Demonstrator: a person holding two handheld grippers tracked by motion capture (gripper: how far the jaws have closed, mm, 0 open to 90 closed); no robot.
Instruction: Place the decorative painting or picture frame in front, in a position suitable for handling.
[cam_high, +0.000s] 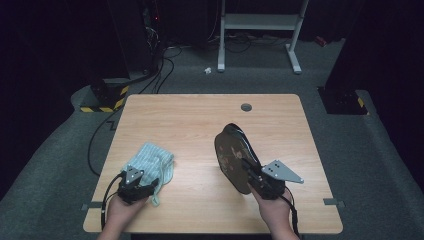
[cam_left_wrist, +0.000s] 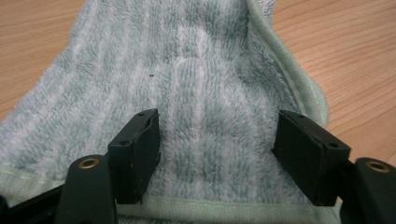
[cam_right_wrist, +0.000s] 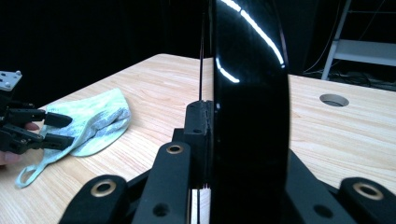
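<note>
1. Counting items on the table (cam_high: 200, 120): we find one black plate (cam_high: 235, 157) and one striped green towel (cam_high: 152, 162).
2. We hold the plate on edge above the table's right half, right gripper (cam_high: 252, 175) clamped on its rim.
3. Our left gripper (cam_left_wrist: 215, 156) rests on the towel at front left, jaws spread.

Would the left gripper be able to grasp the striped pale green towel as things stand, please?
Probably yes: the left gripper has open jaws straddling the striped pale green towel, with nothing between them and the cloth.
</note>
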